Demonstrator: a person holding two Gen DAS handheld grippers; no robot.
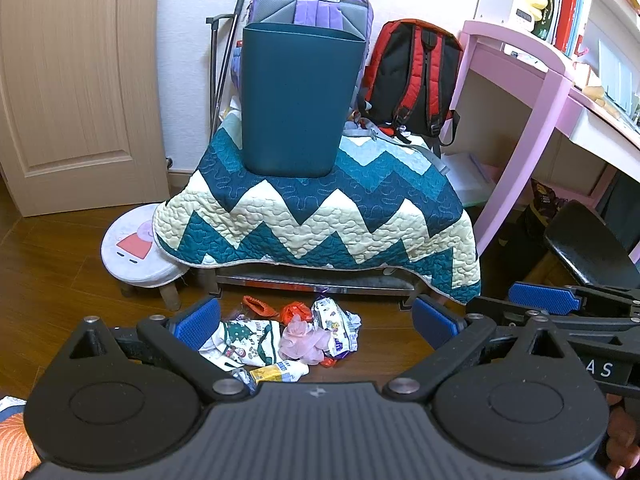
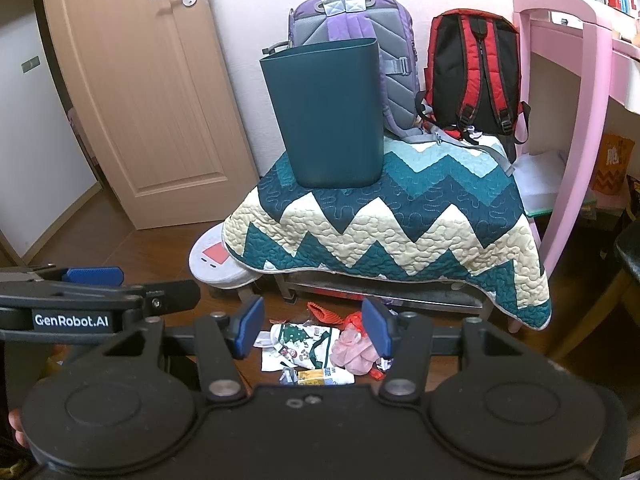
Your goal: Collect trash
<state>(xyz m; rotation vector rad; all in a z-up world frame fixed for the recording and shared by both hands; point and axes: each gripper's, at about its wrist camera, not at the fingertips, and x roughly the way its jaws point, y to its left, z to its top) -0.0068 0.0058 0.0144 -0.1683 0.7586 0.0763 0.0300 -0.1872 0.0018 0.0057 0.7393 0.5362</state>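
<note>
Left claw (image 1: 316, 322): yours, jaws spread wide, nothing between the blue pads (image 1: 198, 322); it hangs above the floor litter.
Right claw (image 2: 314, 326): yours, jaws also apart and empty, over the same litter; in the left view it shows just beside your left claw at the right edge.
Trash pile (image 1: 288, 340): on the wooden floor (image 1: 60, 272) just in front of the table, all pieces close together or touching.
Green-and-white printed bag (image 1: 240, 342): flat, at the left of the pile.
Pink gauzy wad (image 1: 302, 340): middle of the pile, against the printed bag.
Crumpled white-and-blue wrapper (image 1: 336, 326): right side, touching the pink wad.
Orange-red scraps (image 1: 276, 308): far edge of the pile, nearest the table.
Yellow carton (image 1: 272, 372): near edge, lying flat.
Bin (image 1: 298, 100): dark teal, upright on the table's front left part, well apart from the trash.
Table (image 1: 320, 216): low, draped in a teal-and-cream zigzag quilt.
Backpacks: purple-grey one (image 1: 312, 0) behind the bin; red-black one (image 1: 416, 76) to its right.
Stool (image 1: 136, 248): small, round, white, partly under the quilt's left corner.
</note>
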